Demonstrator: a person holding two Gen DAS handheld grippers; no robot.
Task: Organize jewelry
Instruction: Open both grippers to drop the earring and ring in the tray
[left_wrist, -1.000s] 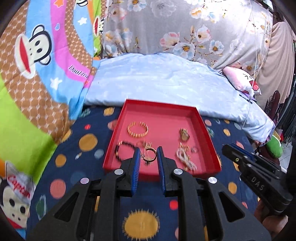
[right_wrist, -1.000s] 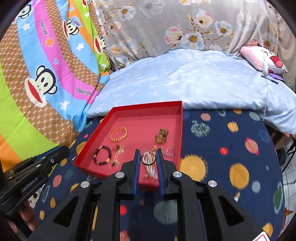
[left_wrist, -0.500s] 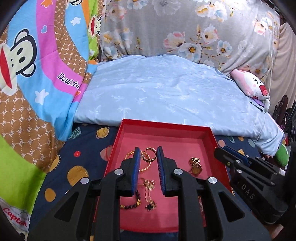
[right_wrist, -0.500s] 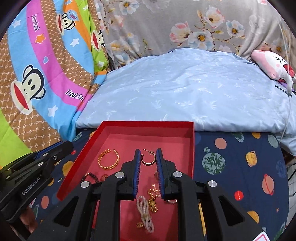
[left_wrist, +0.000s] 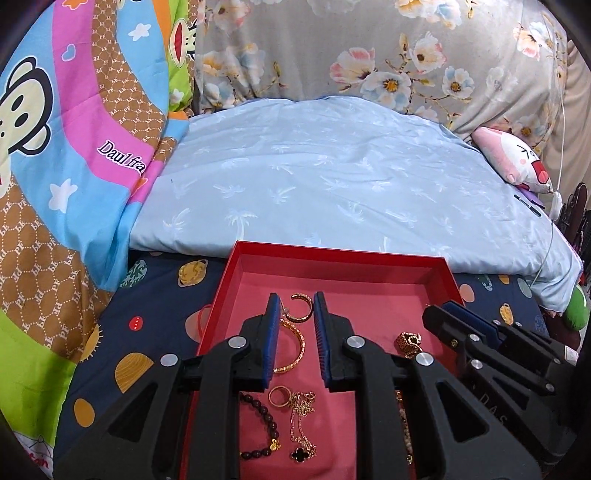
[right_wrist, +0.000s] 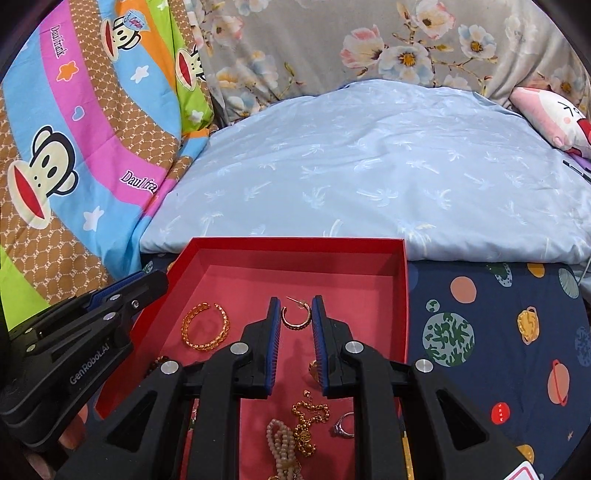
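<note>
A red tray (left_wrist: 332, 251) lies on the navy planet-print sheet, holding several pieces of jewelry. My left gripper (left_wrist: 295, 301) hovers over the tray's middle, shut on a gold hoop earring (left_wrist: 308, 308). My right gripper (right_wrist: 294, 304) is beside it, shut on a second gold hoop earring (right_wrist: 295, 326) with its post pointing up. Each gripper shows in the other's view: the right gripper (left_wrist: 480, 332) at the tray's right side, the left gripper (right_wrist: 92, 314) at its left. A gold bangle (left_wrist: 295, 350) (right_wrist: 205, 326) lies on the tray floor under the left fingers.
In the tray's near half lie a dark bead bracelet (left_wrist: 264, 410), a plain gold ring (left_wrist: 279, 396), a clover necklace (left_wrist: 303, 454), a pearl strand (right_wrist: 282, 443), a gold chain (right_wrist: 310, 417) and a silver ring (right_wrist: 343, 424). A pale blue pillow (left_wrist: 332, 184) sits behind the tray.
Both grippers have moved forward together from the tray's near edge to over its middle, each keeping its hoop earring. The tray's far wall and the pillow look closer.
</note>
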